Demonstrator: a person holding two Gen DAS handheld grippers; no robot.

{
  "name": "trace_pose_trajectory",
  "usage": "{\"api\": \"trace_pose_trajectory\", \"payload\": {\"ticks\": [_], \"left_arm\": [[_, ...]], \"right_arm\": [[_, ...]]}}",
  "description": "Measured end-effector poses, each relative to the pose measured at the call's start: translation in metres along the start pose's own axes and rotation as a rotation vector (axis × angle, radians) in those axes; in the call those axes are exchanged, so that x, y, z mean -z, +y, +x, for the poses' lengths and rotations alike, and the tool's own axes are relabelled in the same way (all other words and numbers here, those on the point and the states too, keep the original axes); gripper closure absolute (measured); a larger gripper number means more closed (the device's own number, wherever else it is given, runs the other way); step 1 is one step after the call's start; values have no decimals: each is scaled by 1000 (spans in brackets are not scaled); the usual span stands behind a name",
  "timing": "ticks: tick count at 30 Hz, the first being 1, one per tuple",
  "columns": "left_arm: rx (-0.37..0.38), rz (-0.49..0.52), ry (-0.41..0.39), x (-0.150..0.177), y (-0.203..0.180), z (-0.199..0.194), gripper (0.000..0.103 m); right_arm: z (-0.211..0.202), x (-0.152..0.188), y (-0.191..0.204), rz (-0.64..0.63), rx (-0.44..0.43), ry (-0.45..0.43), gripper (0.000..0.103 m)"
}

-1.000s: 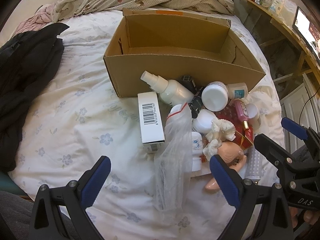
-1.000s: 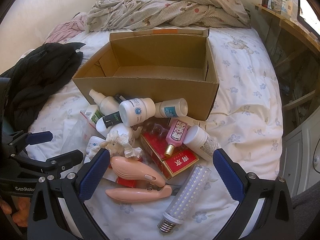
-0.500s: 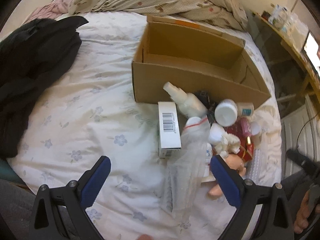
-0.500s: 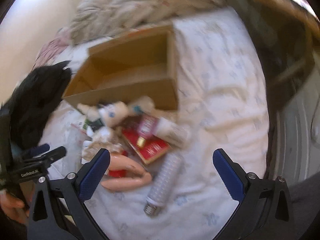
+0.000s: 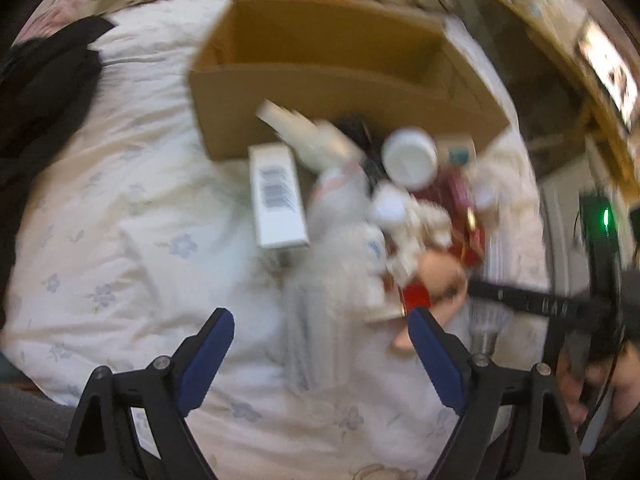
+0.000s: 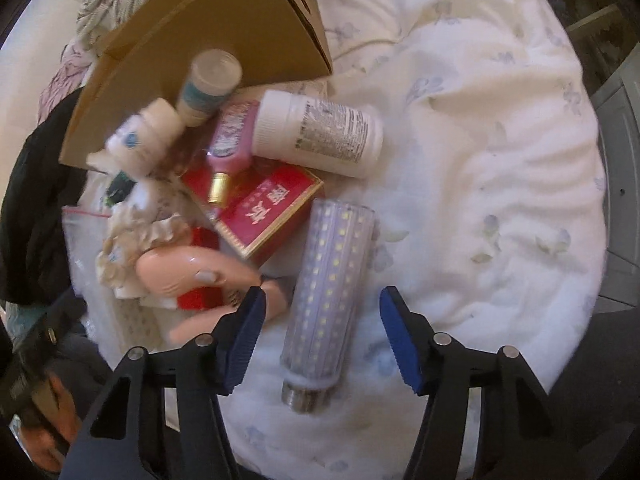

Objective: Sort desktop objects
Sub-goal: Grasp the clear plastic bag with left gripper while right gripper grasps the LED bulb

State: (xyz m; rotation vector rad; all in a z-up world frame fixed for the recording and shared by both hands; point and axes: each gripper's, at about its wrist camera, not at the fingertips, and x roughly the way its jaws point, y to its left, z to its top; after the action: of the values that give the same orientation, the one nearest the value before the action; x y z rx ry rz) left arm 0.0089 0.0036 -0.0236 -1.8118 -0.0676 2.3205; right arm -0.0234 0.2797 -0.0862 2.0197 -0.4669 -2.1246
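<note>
LED corn bulb [image 6: 330, 288] lay on floral bedsheet [image 6: 480, 184], between closing blue pads of right gripper [image 6: 320, 320], pads not touching it. Left gripper [image 5: 320, 344] also closing, nothing gripped, over clear plastic bag [image 5: 312, 304]. Beyond bulb: red box [image 6: 268, 216], white pill bottle [image 6: 320, 132], pink bottle [image 6: 232, 140]. Cardboard box [image 5: 320, 64] stood behind pile.

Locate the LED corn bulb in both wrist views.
Left wrist: bulb at lower right, mostly hidden behind the right claw's arm; only its lower end and metal base show, blurred.
Right wrist: bulb at centre-bottom, lying on the bedsheet between the closing claw's fingers, not yet pinched.
Shared landmark: red box beside it.
</note>
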Motion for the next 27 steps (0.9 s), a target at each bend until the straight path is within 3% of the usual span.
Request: {"api": "trace_pose_trajectory", "payload": {"ticks": [1,2,4,5,6,7,12,17,23,27], "left_arm": [[-28,27,14,1,-6,5,17],[-47,42,25,2,-9,9,27],[-60,39,54,2,-8,17,51],[-63,33,66,2,-7,19,70],[-60,26,76,3,-6,21,83],[-66,23,77,3,-5,21,85],[-62,17,17,6,-9,1,93],[-46,-7,-50,7,-13,-29,93],[20,0,-185,-14,5,-78,93],[-39,13,-252,-39,6,-94,93]], "right_arm": [[3,-1,0,0,-1,7,39],[5,-1,0,0,-3,4,39],[6,-2,1,-1,-11,-7,41],[6,-2,2,-6,-13,-14,44],[6,-1,3,-12,-13,-21,57],[5,-1,3,-14,-2,-28,64],[1,-1,2,-3,-49,-39,68],[-23,5,12,-32,-61,-84,69],[-74,-7,32,-112,-157,-175,69],[-105,-26,34,-198,-184,-271,69]]}}
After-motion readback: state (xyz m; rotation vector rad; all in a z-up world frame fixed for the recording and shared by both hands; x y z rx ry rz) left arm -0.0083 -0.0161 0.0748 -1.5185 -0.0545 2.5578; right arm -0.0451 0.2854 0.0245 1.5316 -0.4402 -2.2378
